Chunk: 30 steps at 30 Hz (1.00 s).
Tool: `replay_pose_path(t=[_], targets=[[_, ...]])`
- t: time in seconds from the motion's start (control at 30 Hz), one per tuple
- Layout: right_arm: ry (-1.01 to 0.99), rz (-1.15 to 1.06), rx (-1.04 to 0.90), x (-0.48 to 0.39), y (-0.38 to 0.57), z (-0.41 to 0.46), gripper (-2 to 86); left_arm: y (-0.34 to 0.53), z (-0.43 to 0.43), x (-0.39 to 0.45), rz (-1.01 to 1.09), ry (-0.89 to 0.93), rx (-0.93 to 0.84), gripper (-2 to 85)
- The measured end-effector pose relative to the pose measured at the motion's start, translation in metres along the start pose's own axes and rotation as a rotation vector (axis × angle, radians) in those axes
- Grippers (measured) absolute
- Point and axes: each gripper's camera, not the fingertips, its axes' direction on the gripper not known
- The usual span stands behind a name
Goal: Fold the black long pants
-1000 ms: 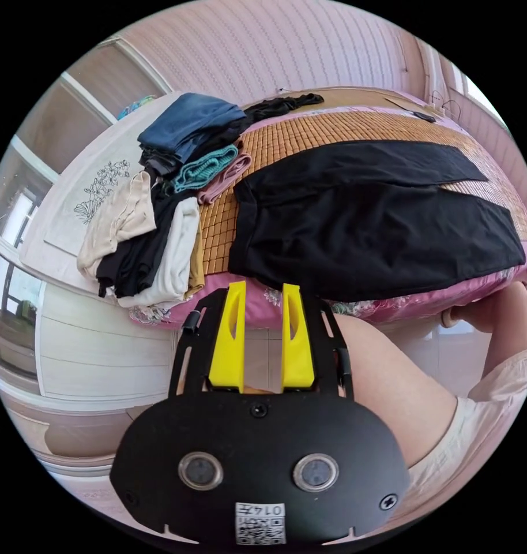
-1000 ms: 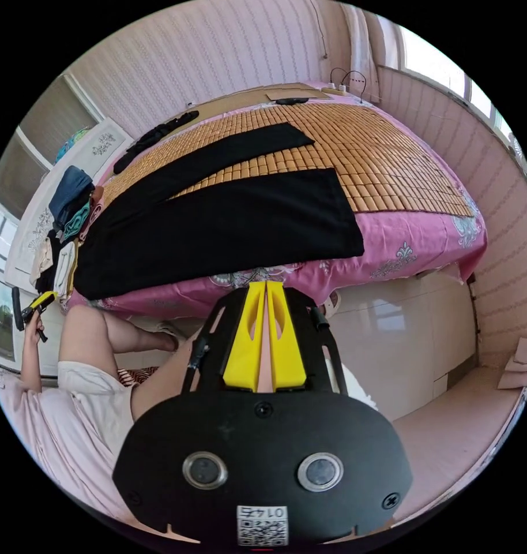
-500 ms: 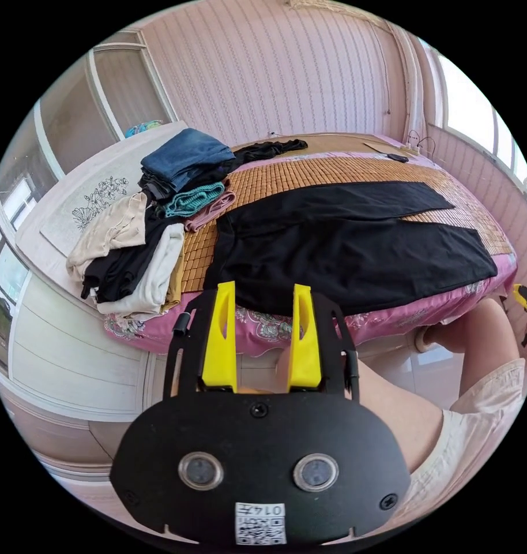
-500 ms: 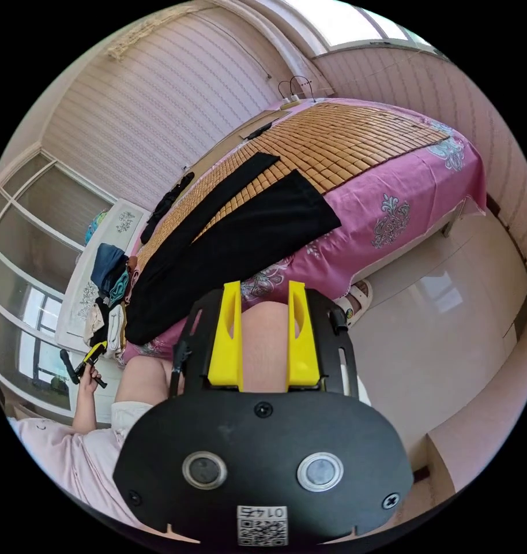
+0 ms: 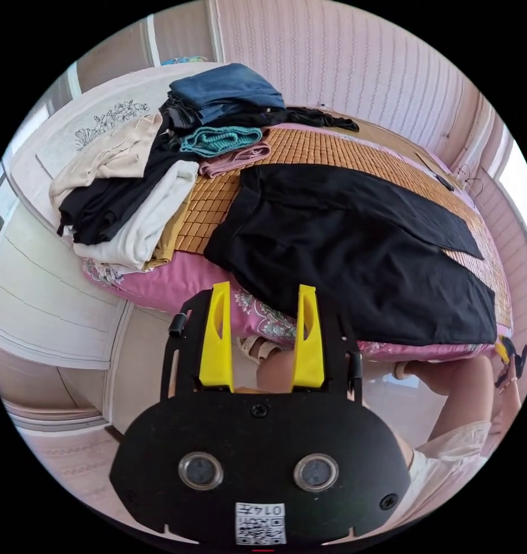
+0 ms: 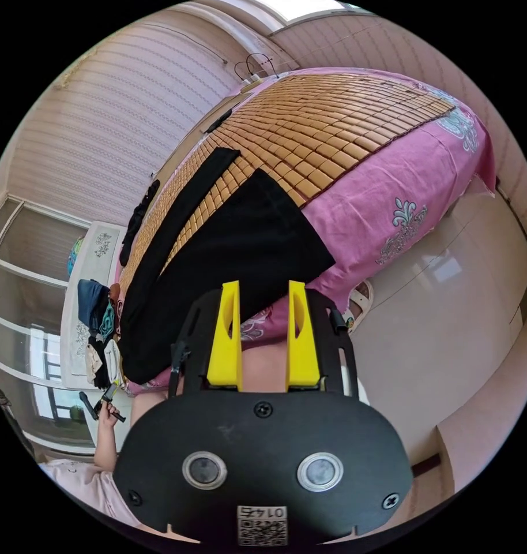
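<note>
We hold both hand-held grippers, left (image 5: 262,334) and right (image 6: 263,333), with jaws apart near the bed (image 5: 177,283), ready to grasp the flat-spread black long pants (image 5: 356,254).

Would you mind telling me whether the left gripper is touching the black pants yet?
Apart. In the left gripper view, the open left gripper hangs short of the black pants, with pink sheet between them.

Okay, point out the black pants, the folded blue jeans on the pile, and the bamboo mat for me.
black pants (image 5: 356,254), left gripper view, on the near leg.
folded blue jeans (image 5: 226,92), left gripper view, on the top face.
bamboo mat (image 6: 332,124), right gripper view, on a bare stretch.
</note>
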Motion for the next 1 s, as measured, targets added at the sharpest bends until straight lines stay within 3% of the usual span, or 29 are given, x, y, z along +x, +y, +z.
replay_pose_path(t=[0.47,0.7,0.83,1.0], targets=[[0.057,0.118,0.035,0.013,-0.032,0.023,9.0,-0.051,0.084,-0.053,-0.146,0.045,-0.137,20.6],[0.082,0.039,0.024,-0.004,-0.041,0.025,7.7,-0.06,0.098,-0.066,-0.144,0.079,-0.149,19.0],[0.032,0.048,0.031,-0.005,-0.049,0.017,1.6,-0.061,0.097,-0.073,-0.116,0.127,-0.133,10.2],[-0.024,0.015,0.084,-0.011,-0.059,-0.01,0.1,-0.059,0.086,-0.084,-0.129,0.128,-0.073,0.2]])
